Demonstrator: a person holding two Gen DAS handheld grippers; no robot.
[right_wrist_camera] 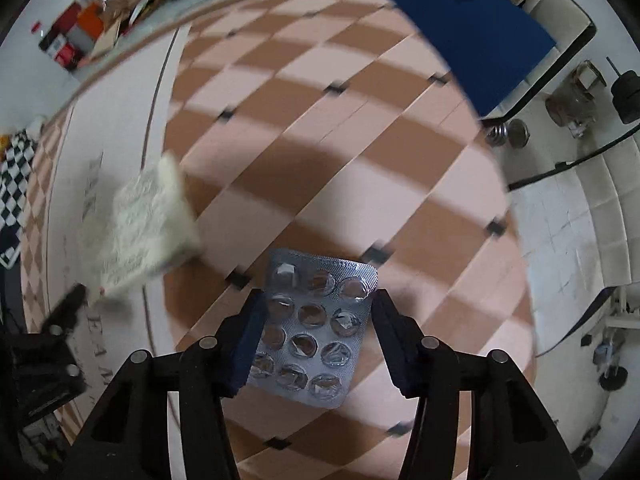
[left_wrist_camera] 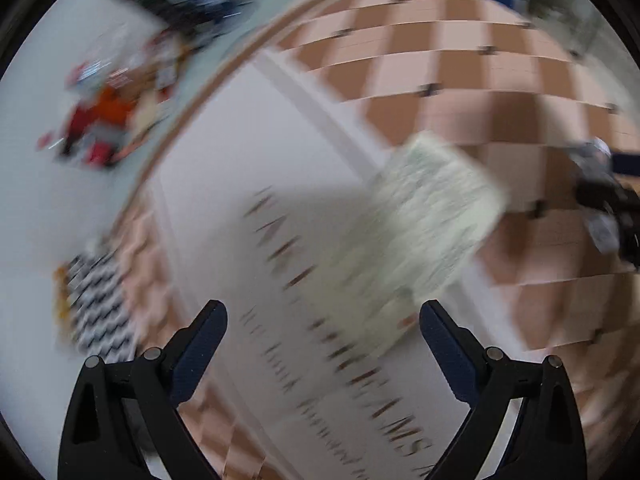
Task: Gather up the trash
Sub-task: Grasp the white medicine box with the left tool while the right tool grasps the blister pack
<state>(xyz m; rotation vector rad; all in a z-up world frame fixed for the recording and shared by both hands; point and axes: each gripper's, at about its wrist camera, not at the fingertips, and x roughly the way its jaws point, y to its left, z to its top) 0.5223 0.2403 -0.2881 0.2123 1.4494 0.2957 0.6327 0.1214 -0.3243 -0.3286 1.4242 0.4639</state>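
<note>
In the left wrist view, heavy blur is smearing everything. At about nine to ten o'clock a jumble of red and orange clutter (left_wrist_camera: pixel 96 120) is lying on pale floor, and lower, near eight o'clock, a black-and-white zigzag cloth (left_wrist_camera: pixel 100 304) is showing. The left gripper (left_wrist_camera: pixel 323 318) is standing with its jaws spread wide and nothing between them. Just past them, toward one to two o'clock from the gap, a pale, whitish crumpled wrapper (left_wrist_camera: pixel 420 232) is lying across the edge where a white printed mat (left_wrist_camera: pixel 224 200) is meeting the pink-and-brown checkered rug (left_wrist_camera: pixel 460 60); whether the right-hand finger (left_wrist_camera: pixel 440 332) is touching the wrapper's near corner cannot be told through the blur. At three o'clock a dark, blurred tool shape is showing at the frame's edge.

In the right wrist view, the same wrapper (right_wrist_camera: pixel 148 220) is sitting at nine o'clock, with the left gripper's dark finger (right_wrist_camera: pixel 64 308) just below it at eight o'clock. At centre, reaching down toward six o'clock, the right gripper (right_wrist_camera: pixel 318 312) is holding a silver blister pack (right_wrist_camera: pixel 316 320) edgewise between its two fingers, most of its pockets looking torn open. Beneath it the checkered rug (right_wrist_camera: pixel 320 140) is spreading out. At one o'clock a blue mat (right_wrist_camera: pixel 464 16) is lying, and at two to three o'clock weight plates (right_wrist_camera: pixel 508 134) are resting on white floor.
</note>
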